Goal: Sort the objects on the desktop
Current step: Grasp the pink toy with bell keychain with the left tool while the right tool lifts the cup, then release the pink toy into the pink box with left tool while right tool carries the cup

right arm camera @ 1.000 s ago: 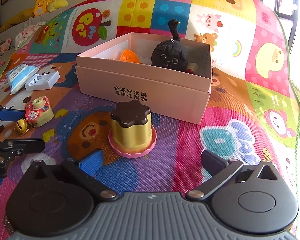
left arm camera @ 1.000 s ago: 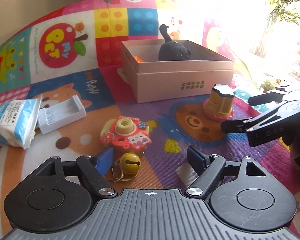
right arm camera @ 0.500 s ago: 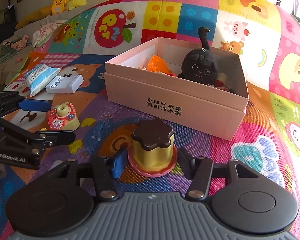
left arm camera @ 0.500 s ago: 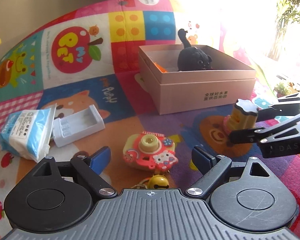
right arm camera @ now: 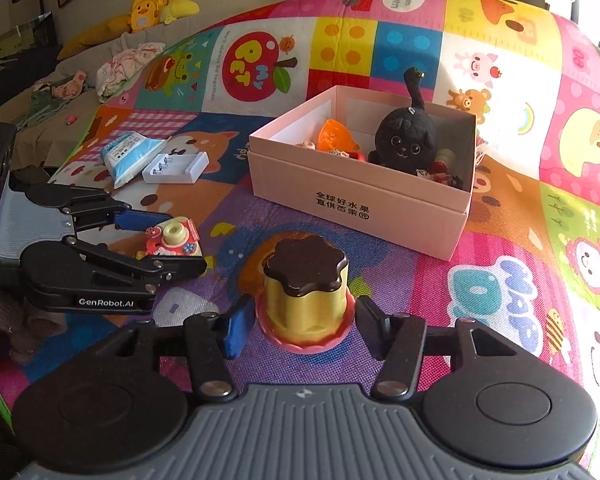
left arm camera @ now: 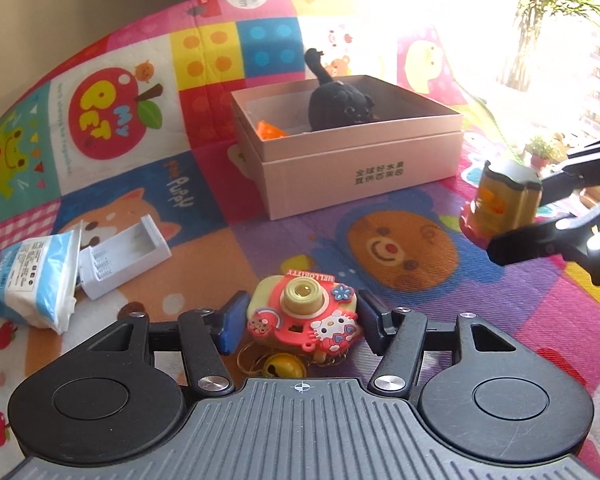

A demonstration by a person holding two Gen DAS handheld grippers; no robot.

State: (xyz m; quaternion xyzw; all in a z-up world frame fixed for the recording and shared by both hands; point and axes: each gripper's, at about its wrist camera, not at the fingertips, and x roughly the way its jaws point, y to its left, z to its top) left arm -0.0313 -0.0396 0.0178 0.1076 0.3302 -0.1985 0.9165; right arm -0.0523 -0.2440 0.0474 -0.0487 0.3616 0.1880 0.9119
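Observation:
A pink toy camera [left arm camera: 300, 312] with a yellow lens lies on the play mat between my left gripper's [left arm camera: 302, 312] jaws. They are closing, and both pads touch its sides. Its yellow bell [left arm camera: 278, 366] hangs below it. In the right wrist view my right gripper [right arm camera: 304, 320] is shut on a yellow pudding toy [right arm camera: 306, 280] with a brown top and holds it a little above the mat. The left wrist view shows that pudding toy [left arm camera: 504, 200] at the right edge. The pink box [left arm camera: 360, 172] behind holds a black cat plush [left arm camera: 338, 108] and an orange item.
A blue-and-white tissue pack [left arm camera: 32, 280] and a white battery holder [left arm camera: 124, 260] lie on the mat at the left. The colourful mat [right arm camera: 500, 280] ends at a green border on the right. Yellow plush toys [right arm camera: 160, 0] and clothes lie beyond its far left corner.
My left gripper slid forward around the toy camera and its jaws narrowed onto it. My right gripper closed on the pudding toy and raised it off the mat.

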